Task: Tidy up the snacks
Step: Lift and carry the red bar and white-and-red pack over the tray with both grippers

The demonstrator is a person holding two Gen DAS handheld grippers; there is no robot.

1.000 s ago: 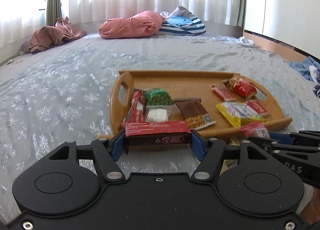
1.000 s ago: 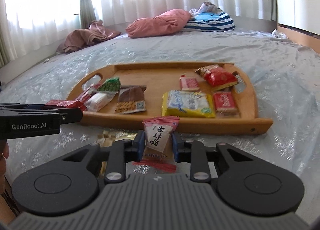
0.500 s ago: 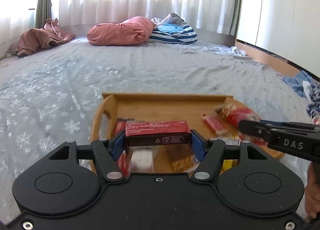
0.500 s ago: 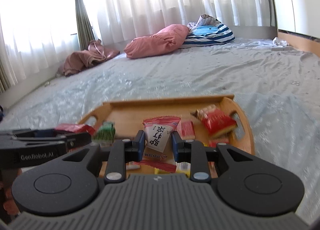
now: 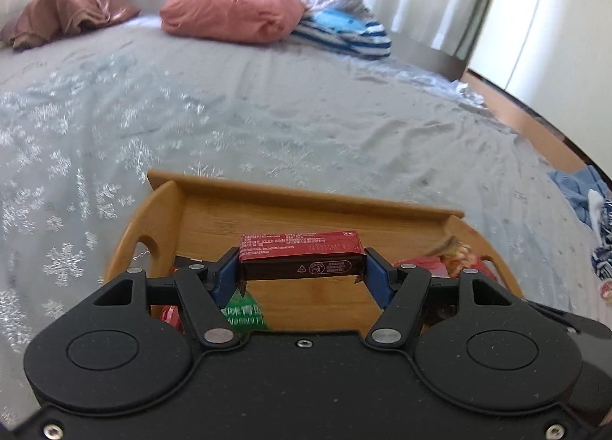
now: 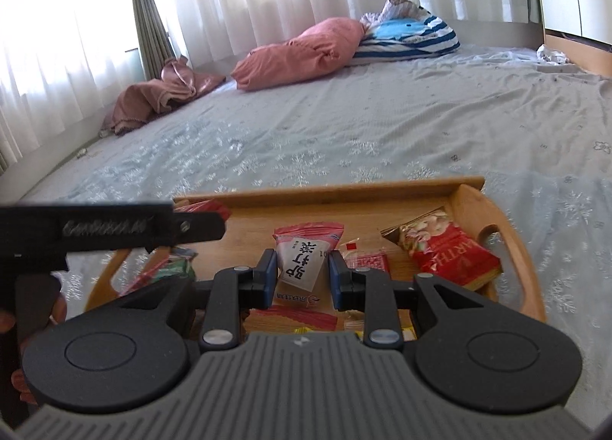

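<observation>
A: While the left gripper (image 5: 301,268) hangs above the wooden tray (image 5: 306,207), what do its jaws carry?

B: They are clamped endwise on a red and brown snack bar (image 5: 300,256), a flat foil wrapper held crosswise over the tray's bare floor. Below it a green wasabi packet (image 5: 244,312) peeks out. The tray's far rim is a straight raised lip; its left end curves up into a cut-out handle. Beyond that rim the bed (image 5: 267,107) lies wide and free, a pale blue cover with shiny snowflakes, up to a pink pillow (image 5: 233,15).

A: And from the right wrist?

B: The right gripper (image 6: 302,271) has its jaws pressed onto a pink and white candy pouch (image 6: 304,252), soft and crinkled, standing upright over the middle of the tray (image 6: 508,233). A glossy red nut bag (image 6: 447,252) lies by the right handle, a small red sachet (image 6: 367,260) just beside the pouch. Bare wood shows toward the far rim. The left gripper (image 6: 206,224) crosses in from the left, over the tray's left end.
</observation>
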